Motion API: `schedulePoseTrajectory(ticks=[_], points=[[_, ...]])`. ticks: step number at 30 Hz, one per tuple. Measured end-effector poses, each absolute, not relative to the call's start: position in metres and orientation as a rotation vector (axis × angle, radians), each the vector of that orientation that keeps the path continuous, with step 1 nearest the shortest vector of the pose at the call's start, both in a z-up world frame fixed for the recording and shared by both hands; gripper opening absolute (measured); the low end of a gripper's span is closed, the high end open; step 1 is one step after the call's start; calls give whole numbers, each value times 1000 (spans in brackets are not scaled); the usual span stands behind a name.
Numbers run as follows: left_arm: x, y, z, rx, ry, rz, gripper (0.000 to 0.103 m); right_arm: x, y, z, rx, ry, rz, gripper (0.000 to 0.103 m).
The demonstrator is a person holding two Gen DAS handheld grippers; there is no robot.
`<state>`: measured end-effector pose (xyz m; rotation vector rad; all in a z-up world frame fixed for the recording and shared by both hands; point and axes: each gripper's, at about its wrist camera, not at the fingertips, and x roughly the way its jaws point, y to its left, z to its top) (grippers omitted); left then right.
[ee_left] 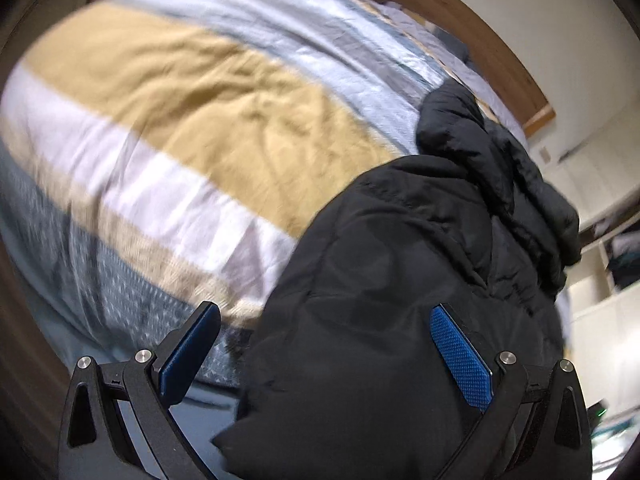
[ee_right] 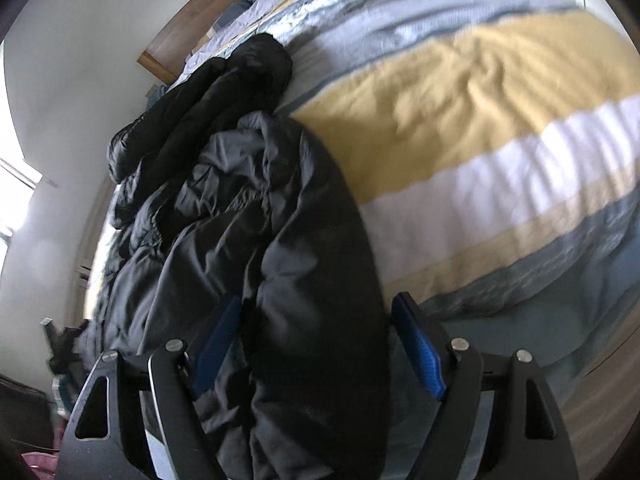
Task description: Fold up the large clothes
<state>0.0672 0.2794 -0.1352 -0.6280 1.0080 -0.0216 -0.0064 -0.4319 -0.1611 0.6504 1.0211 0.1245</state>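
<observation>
On striped duvet (ee_left: 208, 92), along the edge nearest the wooden headboard's (ee_left: 472, 28) end: black padded jacket (ee_left: 400, 264), crumpled, bulk heaped on the bed, near end spilling off the foot edge toward both cameras. Probably light for its bulk, soft and puffy, shell smooth and likely slippery; no stiffness, will sag and trap air. Best taken at hem corners or a seam edge, pinching through several layers rather than loose shell. Long axis running from foot edge up toward headboard; sleeve or hood end (ee_right: 224, 92) farthest up, which of the two unclear. Left gripper (ee_left: 324, 332) spread wide, jacket fabric lying between the blue pads, not pinched. Right gripper (ee_right: 316, 324) likewise wide, straddling a thick fold, pads seemingly not pressing. Both views blurred.
</observation>
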Motion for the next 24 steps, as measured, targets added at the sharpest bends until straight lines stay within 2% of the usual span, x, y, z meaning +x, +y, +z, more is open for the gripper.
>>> schedulePoseTrajectory(ticks=[7,12,19,22,24], points=[[53,292,-160,-820,1016,-143,102,-8,-423,-175,721,1040,199,77],[47,279,-156,-876,994,-280,101,-7,-419,-175,762,1041,250,77],[46,248,-144,-784,1019,-348,80,-17,-415,-170,766,1015,294,73],[49,244,-141,-770,1027,-357,68,-20,-413,-169,769,999,321,54],[49,239,-137,-754,1032,-363,53,-21,-412,-169,778,984,340,36]])
